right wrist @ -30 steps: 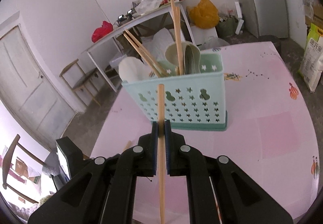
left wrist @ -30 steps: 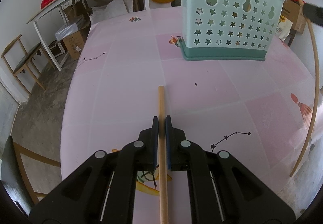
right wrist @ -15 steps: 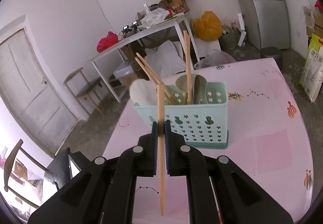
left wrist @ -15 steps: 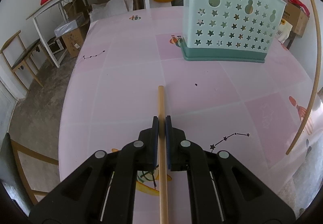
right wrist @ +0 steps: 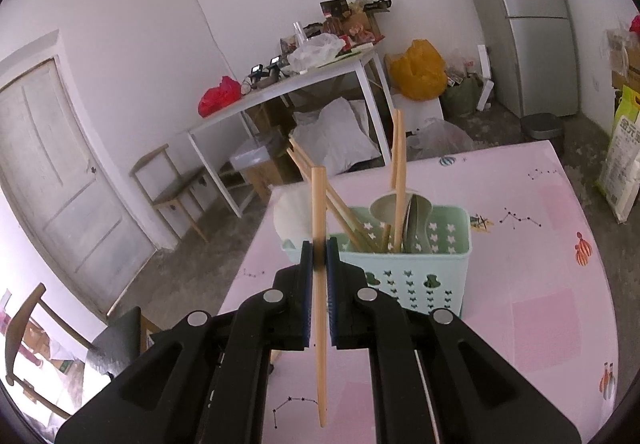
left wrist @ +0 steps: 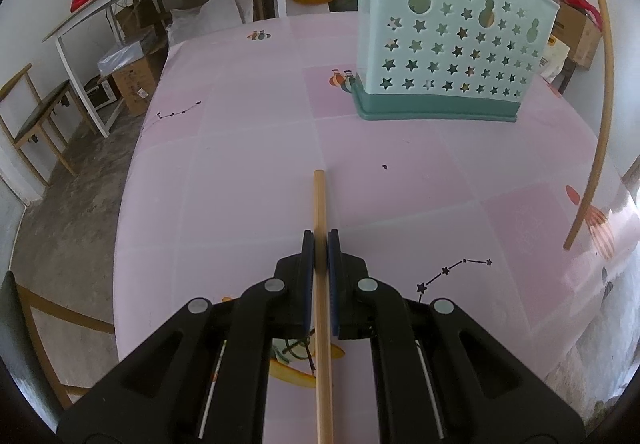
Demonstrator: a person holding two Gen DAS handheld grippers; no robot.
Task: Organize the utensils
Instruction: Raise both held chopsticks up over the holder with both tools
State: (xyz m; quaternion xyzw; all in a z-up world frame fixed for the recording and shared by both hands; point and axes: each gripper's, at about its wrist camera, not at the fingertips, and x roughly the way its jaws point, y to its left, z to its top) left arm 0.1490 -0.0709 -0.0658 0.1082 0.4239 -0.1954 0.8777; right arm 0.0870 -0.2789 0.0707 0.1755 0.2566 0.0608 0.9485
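Note:
My left gripper (left wrist: 321,240) is shut on a wooden chopstick (left wrist: 320,199) that juts forward over the pink table (left wrist: 248,163). The mint utensil holder (left wrist: 452,55) with star holes stands ahead to the right. My right gripper (right wrist: 320,248) is shut on a second chopstick (right wrist: 319,203), held upright above the table, close to the utensil holder (right wrist: 400,268). That holder has several chopsticks (right wrist: 398,163) and pale spoons (right wrist: 290,219) in it. The right gripper's chopstick (left wrist: 596,123) shows as a long curved stick at the right edge of the left wrist view.
A white side table (right wrist: 304,87) with clutter and a red bag stands behind the pink table. Wooden chairs (right wrist: 168,183) are on the left, a fridge (right wrist: 528,15) at the back right. A yellow bag (right wrist: 418,69) and boxes lie on the floor.
My right gripper has risen with its chopstick, so the holder now sits lower and its open top shows. The left gripper has stayed in place.

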